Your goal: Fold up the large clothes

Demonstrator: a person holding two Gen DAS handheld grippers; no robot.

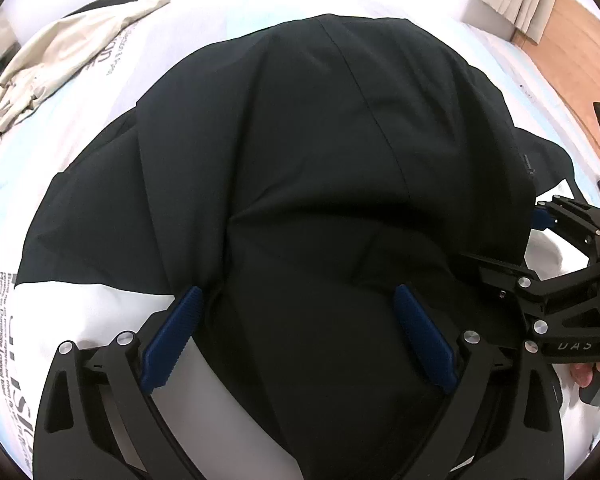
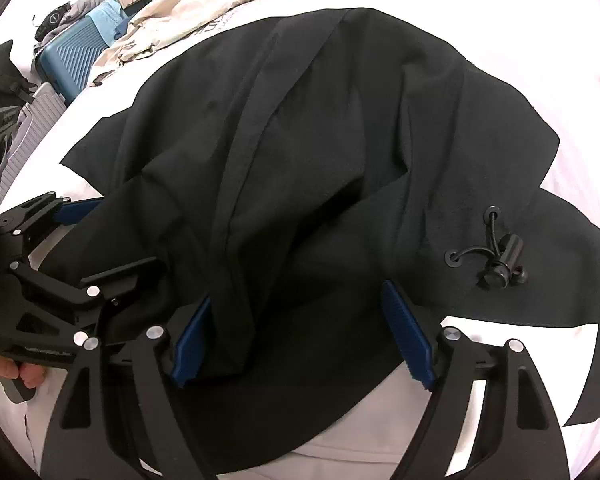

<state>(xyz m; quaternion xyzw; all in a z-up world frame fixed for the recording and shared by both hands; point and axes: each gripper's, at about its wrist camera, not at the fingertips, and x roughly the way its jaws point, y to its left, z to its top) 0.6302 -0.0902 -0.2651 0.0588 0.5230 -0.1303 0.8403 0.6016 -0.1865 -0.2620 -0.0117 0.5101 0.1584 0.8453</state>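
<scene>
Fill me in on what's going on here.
A person with a handheld gripper in each hand is folding a large black jacket spread on a white bed sheet. The left gripper and right gripper are both open, their blue fingers straddling bunched fabric at the near edge, nothing clamped. A beige garment lies farther back.

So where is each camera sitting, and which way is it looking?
Left wrist: sits on the left gripper, looking forward and down over the black jacket on the white bed; its own blue fingers show, jaws open, and the right gripper shows beside it.
Right wrist: sits on the right gripper, looking down at the jacket's drawstring toggle; its blue fingers are open, with the left gripper beside it.
Shared: the jacket, bed and beige garment.
</scene>
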